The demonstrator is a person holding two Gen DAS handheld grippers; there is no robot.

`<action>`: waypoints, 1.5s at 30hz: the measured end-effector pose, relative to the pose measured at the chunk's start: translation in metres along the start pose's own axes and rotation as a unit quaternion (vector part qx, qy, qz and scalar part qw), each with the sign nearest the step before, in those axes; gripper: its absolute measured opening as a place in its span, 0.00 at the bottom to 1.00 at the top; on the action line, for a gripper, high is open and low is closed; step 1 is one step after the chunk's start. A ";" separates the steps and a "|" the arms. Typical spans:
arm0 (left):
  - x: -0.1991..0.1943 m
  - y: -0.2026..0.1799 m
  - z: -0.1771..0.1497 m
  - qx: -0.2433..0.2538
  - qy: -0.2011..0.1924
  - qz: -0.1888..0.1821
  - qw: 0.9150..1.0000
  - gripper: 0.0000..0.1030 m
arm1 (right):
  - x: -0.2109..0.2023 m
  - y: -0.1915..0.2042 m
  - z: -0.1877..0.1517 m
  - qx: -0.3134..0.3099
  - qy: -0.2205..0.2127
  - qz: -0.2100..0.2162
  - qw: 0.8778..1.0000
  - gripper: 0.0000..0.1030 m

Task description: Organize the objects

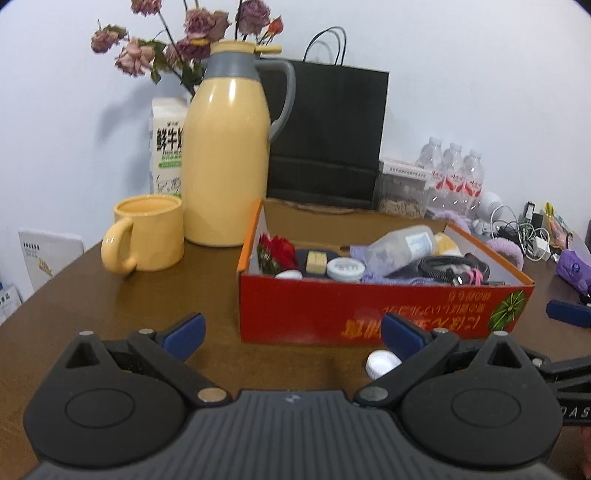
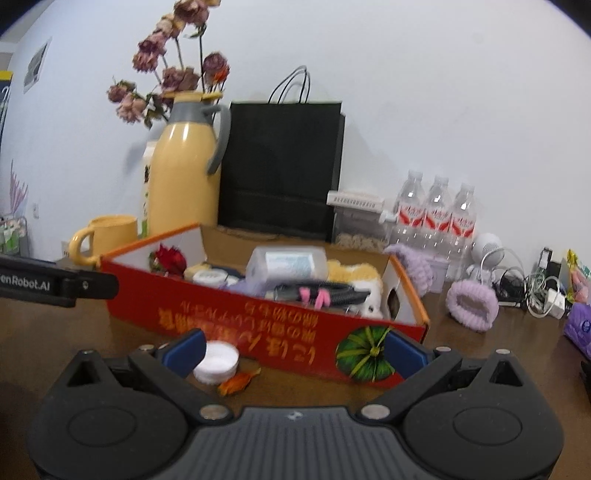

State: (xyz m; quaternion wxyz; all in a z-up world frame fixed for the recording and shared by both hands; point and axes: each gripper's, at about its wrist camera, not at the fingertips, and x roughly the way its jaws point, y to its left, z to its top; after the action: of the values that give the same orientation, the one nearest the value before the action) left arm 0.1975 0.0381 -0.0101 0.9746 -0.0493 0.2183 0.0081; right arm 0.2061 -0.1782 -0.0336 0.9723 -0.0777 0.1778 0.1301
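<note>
A red cardboard box (image 1: 332, 310) (image 2: 258, 317) stands on the brown table, filled with a clear bottle (image 1: 404, 243), a white jar (image 1: 345, 268), a red flower (image 1: 275, 251), a black cable (image 1: 450, 267) and purple cloth. My left gripper (image 1: 293, 334) is open in front of the box with nothing between its fingers. A white round lid (image 1: 382, 363) (image 2: 218, 362) lies on the table by the left gripper's right finger. My right gripper (image 2: 295, 349) is open too, near the box's front wall. An orange petal (image 2: 238, 382) lies beside the lid.
A yellow thermos jug (image 1: 225, 155), a yellow mug (image 1: 147, 232), a milk carton (image 1: 166, 147) and dried flowers (image 1: 192, 33) stand at the back left. Behind the box are a black paper bag (image 1: 328, 129), water bottles (image 1: 454, 173), a purple headband (image 2: 472, 301) and tangled cables (image 1: 524, 236).
</note>
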 end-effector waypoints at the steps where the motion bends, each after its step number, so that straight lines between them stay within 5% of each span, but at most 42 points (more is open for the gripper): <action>1: 0.000 0.001 -0.001 -0.001 0.004 0.000 1.000 1.00 | 0.000 0.002 -0.001 0.000 0.009 0.004 1.000 0.99; 15: 0.006 0.007 -0.006 -0.001 0.049 0.014 0.999 1.00 | 0.046 0.016 -0.003 0.034 0.126 0.029 0.991 0.48; 21: 0.007 0.005 -0.007 0.001 0.058 0.010 0.998 1.00 | 0.053 0.017 -0.002 0.048 0.131 0.036 0.989 0.37; 26: 0.008 0.003 -0.009 0.004 0.061 0.010 0.998 1.00 | 0.053 0.016 -0.001 0.053 0.130 0.039 0.989 0.12; 45: 0.022 -0.007 -0.018 0.026 0.083 -0.010 0.996 1.00 | 0.014 0.006 0.005 0.053 0.052 0.042 0.996 0.10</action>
State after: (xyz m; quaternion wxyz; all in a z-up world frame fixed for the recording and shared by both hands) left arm 0.2103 0.0297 -0.0348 0.9542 -0.0261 0.2978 -0.0111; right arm 0.2189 -0.1685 -0.0343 0.9582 -0.0248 0.2381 0.1569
